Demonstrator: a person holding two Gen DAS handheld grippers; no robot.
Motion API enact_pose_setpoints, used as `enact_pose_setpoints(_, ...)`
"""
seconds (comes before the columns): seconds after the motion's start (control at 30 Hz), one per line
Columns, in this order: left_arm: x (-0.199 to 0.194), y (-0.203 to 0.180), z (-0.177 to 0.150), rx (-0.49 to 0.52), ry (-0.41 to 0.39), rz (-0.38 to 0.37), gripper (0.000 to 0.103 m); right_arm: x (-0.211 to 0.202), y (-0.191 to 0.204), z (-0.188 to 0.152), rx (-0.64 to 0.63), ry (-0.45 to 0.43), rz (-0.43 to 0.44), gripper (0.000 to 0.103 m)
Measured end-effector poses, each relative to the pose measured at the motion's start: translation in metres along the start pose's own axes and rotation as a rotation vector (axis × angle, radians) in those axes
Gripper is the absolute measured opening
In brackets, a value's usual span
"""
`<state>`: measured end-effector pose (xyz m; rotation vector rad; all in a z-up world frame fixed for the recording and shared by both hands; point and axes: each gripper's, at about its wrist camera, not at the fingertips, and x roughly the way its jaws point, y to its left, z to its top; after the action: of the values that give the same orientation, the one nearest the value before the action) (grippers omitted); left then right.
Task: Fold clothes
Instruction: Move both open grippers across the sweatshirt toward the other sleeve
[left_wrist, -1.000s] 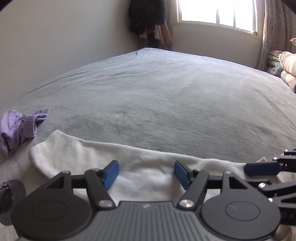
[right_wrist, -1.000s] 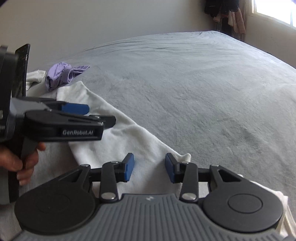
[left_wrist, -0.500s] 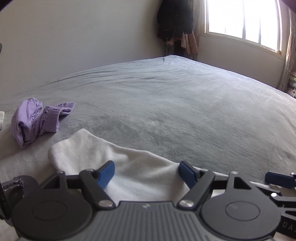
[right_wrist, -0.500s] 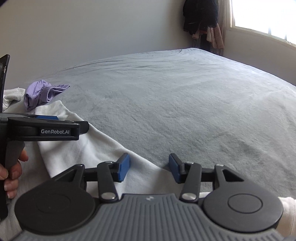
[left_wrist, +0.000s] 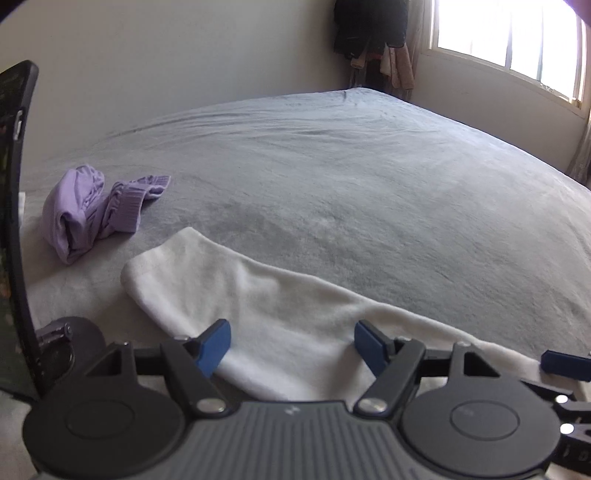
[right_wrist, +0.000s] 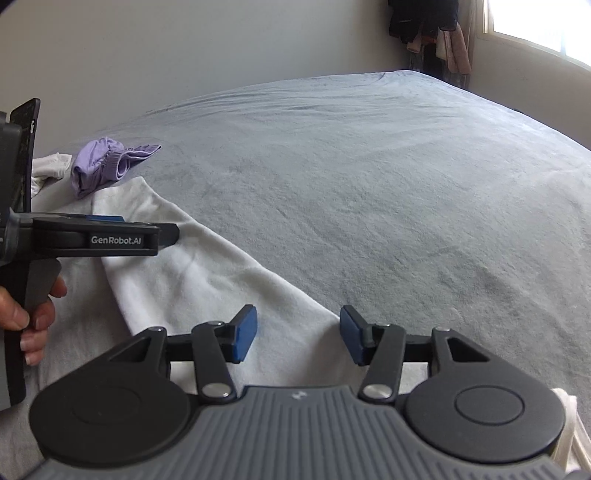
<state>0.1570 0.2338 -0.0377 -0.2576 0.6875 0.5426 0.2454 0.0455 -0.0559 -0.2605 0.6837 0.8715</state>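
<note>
Grey plush bedspread (left_wrist: 369, 206), pale walls (left_wrist: 166, 55), bright corner window (left_wrist: 509, 33)

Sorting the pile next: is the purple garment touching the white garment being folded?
Apart. The left wrist view shows bare grey blanket between the purple garment and the white garment.

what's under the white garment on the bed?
The white garment lies flat on the grey blanket, which shows all round it. Whatever lies beneath the cloth itself is covered, and its near end is hidden behind the gripper bodies.

White garment (left_wrist: 236, 295) lies folded, a long strip on the bed.
</note>
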Motion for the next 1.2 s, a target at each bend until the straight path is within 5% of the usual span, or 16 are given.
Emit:
enact_pose_setpoints(0.13, -0.041, 0.003, 0.002, -0.057, 0.031, -0.135, 0.074, -0.018, 0.000, 0.006, 0.002, -0.005, -0.068, 0.055)
enact_pose_setpoints(0.37, -0.067, 0.008, -0.021, -0.104, 0.113, -0.242, 0.074, -0.088, -0.006, -0.005, 0.121, -0.009, -0.128, 0.061)
enact_pose_setpoints(0.77, -0.120, -0.028, -0.076, -0.013, 0.123, -0.422, 0.074, -0.205, -0.002, -0.062, 0.203, -0.019, -0.423, 0.061)
enact_pose_setpoints(1.2, -0.143, -0.084, -0.119, 0.101, 0.151, -0.587, 0.076, -0.303, -0.006, -0.160, 0.340, -0.011, -0.639, 0.068)
